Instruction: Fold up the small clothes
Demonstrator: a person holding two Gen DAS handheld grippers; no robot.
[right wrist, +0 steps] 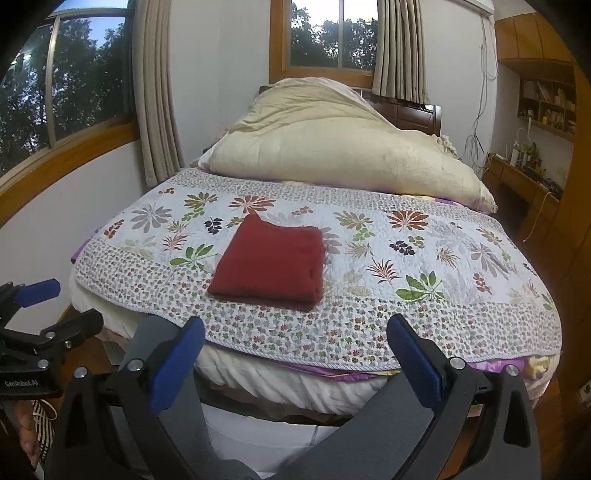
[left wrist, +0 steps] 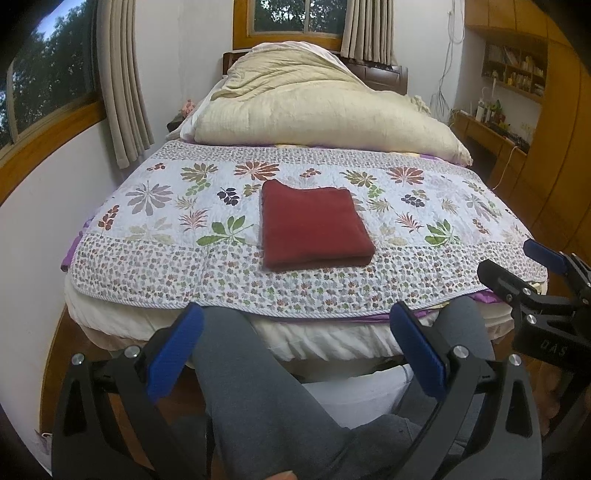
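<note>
A dark red cloth [left wrist: 314, 227] [right wrist: 271, 262] lies folded into a neat rectangle on the floral quilt [left wrist: 166, 266] [right wrist: 424, 266], a little left of the bed's middle. My left gripper [left wrist: 295, 350] is open, held back off the foot of the bed above a person's grey-trousered legs [left wrist: 258, 387], with nothing between its blue pads. My right gripper [right wrist: 295, 356] is open too, also short of the bed's near edge and empty. Each gripper shows at the side of the other's view: the right gripper [left wrist: 535, 273] at the far right, the left gripper [right wrist: 48, 306] at the far left.
A bulky cream duvet [left wrist: 314, 103] [right wrist: 343, 151] is heaped at the head of the bed. Curtained windows [right wrist: 332, 33] stand behind and to the left. A wooden desk and shelves [left wrist: 509, 85] with small items line the right wall. The white mattress edge [right wrist: 295, 380] shows under the quilt.
</note>
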